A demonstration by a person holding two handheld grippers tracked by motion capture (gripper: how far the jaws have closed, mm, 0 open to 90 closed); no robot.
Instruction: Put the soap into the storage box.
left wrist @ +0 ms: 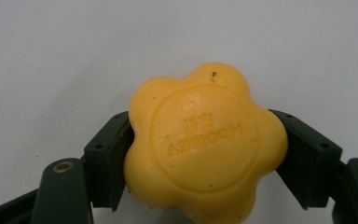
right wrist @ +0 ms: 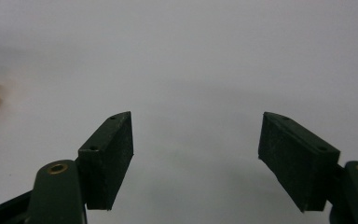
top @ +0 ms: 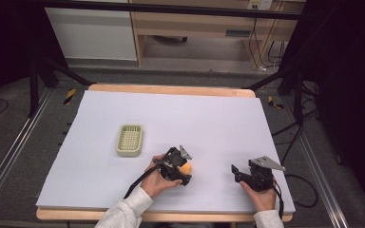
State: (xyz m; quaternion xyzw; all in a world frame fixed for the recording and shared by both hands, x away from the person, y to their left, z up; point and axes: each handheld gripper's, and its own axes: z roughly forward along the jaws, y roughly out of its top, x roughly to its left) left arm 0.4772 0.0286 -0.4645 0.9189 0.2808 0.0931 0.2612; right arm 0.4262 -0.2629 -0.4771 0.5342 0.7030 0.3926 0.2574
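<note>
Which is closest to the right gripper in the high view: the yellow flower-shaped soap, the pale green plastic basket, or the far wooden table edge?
1. Yellow flower-shaped soap, to the right gripper's left, held in the left gripper.
2. Pale green plastic basket, farther left.
3. Far wooden table edge, at the back.

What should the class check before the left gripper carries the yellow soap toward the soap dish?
1. Left gripper shut on the flower-shaped yellow soap: ok.
2. Both fingers press opposite sides of the soap: ok.
3. Soap lifted off the white table cover: cannot tell.
4. Soap dish empty and upright: ok.
5. Right gripper open, holding nothing: ok.
6. Right gripper away from the path to the dish: ok.
</note>
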